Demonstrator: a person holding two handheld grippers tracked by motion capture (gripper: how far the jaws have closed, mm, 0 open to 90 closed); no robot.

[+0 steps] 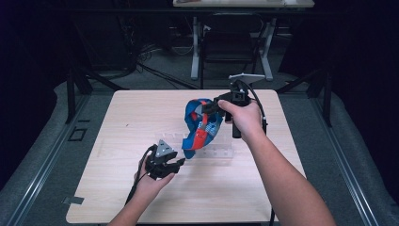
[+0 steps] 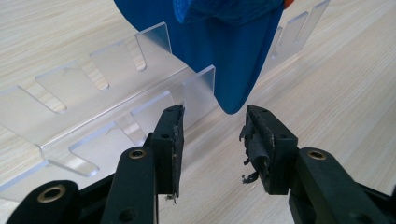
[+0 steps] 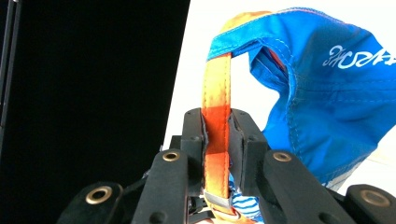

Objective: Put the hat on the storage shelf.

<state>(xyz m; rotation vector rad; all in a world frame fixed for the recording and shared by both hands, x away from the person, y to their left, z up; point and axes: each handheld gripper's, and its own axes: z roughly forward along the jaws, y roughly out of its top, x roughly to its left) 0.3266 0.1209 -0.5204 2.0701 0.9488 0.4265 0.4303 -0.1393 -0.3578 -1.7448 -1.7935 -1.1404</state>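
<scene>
A blue cap [image 1: 200,125] with an orange strap [image 3: 217,93] hangs above a clear acrylic slotted rack [image 1: 214,151] on the wooden table [image 1: 117,141]. My right gripper [image 1: 211,107] holds the cap up from its upper right. In the right gripper view the right gripper [image 3: 217,126] is shut on the orange strap, and the blue cap fabric [image 3: 322,93] billows to the right. My left gripper [image 1: 181,162] sits low at the cap's lower left. In the left gripper view the left gripper [image 2: 214,121] is open, and the tip of the blue brim [image 2: 229,60] hangs just beyond its pads without touching them.
The acrylic rack [image 2: 93,93] lies flat with upright tabs in two rows, right under the cap. Bare tabletop spreads to the left and front. Beyond the far table edge stand a chair [image 1: 228,44] and desk legs on a dark floor.
</scene>
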